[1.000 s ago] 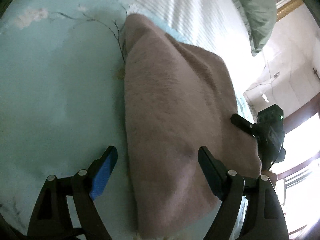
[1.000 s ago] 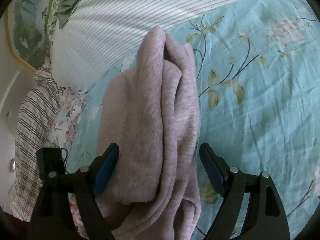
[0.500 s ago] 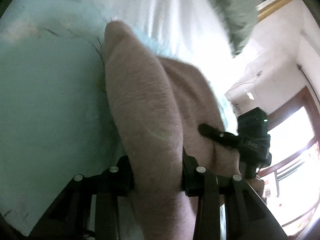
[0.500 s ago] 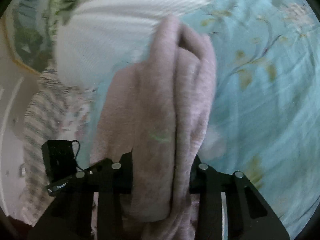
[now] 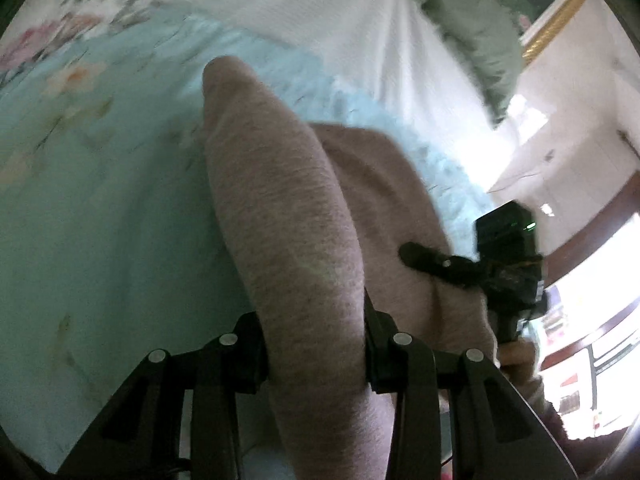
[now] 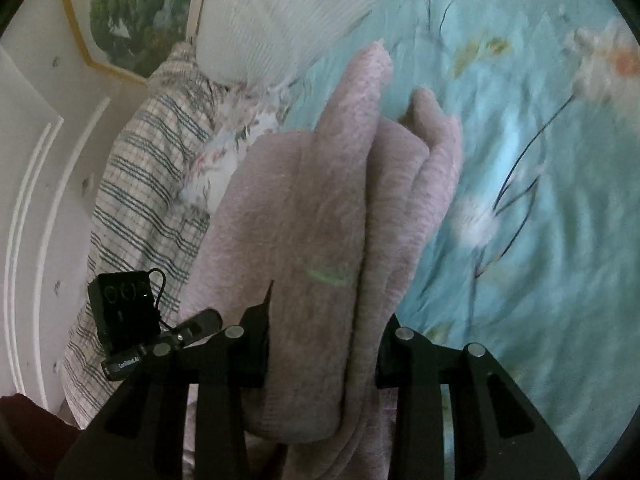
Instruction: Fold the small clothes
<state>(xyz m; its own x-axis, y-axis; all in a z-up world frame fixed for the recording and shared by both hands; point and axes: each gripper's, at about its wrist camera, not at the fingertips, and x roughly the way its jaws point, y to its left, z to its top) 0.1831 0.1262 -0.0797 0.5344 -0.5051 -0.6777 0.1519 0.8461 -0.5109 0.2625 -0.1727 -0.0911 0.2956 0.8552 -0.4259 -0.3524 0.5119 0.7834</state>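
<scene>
A fuzzy pink garment point(image 5: 288, 216) is bunched into a thick roll over the light blue flowered bedsheet point(image 5: 100, 208). My left gripper point(image 5: 316, 344) is shut on one edge of it, the cloth squeezed between both jaws. In the right wrist view the same pink garment point(image 6: 320, 216) shows several folded layers, and my right gripper point(image 6: 324, 356) is shut on its other edge. The right gripper point(image 5: 432, 260) also shows in the left wrist view at the right, and the left gripper's black body point(image 6: 124, 312) shows at the left of the right wrist view.
A white striped pillow point(image 6: 280, 12) and a green pillow point(image 5: 472, 24) lie at the head of the bed. Plaid cloth point(image 6: 132, 200) hangs at the bed's left side by a white wall. A framed picture point(image 6: 120, 16) hangs above.
Both grippers went from open around the flat garment to shut on its edges. Both then lifted and carried the cloth across the bed, bunching it into a roll.
</scene>
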